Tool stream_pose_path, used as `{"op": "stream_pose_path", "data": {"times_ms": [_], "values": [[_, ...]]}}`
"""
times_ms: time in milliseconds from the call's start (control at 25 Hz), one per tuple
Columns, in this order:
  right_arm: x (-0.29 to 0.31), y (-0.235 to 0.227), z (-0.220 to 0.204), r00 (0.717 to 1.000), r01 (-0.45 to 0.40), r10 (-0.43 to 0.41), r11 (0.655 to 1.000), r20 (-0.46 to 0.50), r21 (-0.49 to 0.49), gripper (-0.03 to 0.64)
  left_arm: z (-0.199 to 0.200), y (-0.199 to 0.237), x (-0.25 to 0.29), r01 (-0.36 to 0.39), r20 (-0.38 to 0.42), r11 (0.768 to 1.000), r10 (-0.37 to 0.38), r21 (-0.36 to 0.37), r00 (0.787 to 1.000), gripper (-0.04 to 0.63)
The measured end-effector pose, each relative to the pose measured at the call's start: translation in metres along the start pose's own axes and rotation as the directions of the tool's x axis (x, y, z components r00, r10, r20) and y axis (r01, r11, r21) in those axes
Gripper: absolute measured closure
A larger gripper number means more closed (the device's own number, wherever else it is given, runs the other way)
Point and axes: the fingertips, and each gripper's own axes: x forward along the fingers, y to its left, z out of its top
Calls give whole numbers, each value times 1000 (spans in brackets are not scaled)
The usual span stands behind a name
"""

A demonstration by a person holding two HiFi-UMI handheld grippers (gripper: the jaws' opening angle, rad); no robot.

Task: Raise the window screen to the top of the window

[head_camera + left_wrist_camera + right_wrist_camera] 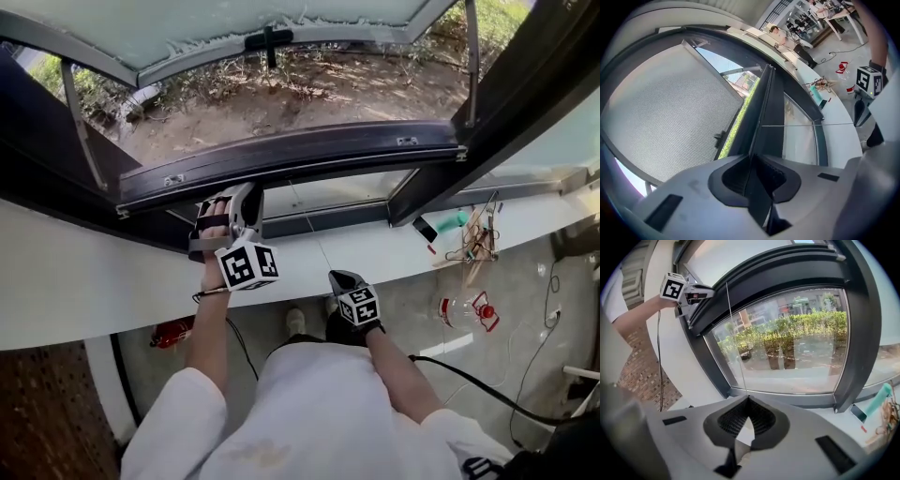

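The window screen's dark bottom rail [281,155] runs across the window, with grey mesh [670,108] above it. My left gripper [228,199] reaches up to the rail's underside left of the middle. In the left gripper view the left gripper [752,157] has its jaws shut on the rail's dark edge [761,117]. A thin pull cord [314,234] runs from the rail down to my right gripper [343,278], which is low over the sill. The right gripper [746,401] is shut on the cord [736,343], which ends at its tips.
A white sill [94,272] curves below the window, over a fixed glass pane [337,192]. A teal tool [455,222] and a wire tangle [478,244] lie at the sill's right end. A red extinguisher [173,330], a bottle [467,309] and cables are on the floor.
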Motion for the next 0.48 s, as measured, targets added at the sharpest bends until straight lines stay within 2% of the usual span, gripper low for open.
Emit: {"op": "stream_pose_path", "data": {"times_ms": [200,400,480], "values": [[6,-6,-1,1000,-12,12,1000,-4,17,617,0,-3,1,-8,-4,1000,8,-17,1000,551],[8,-5,3,1000,-8,7,999,-16,-41,617,0,-2,1,19,-3,1000,-19,-12,1000,549],[9,-2,6,1000,-22,21,999,-14,-43,617,2,3,-1,-8,17,999,9,-51,1000,545]]}}
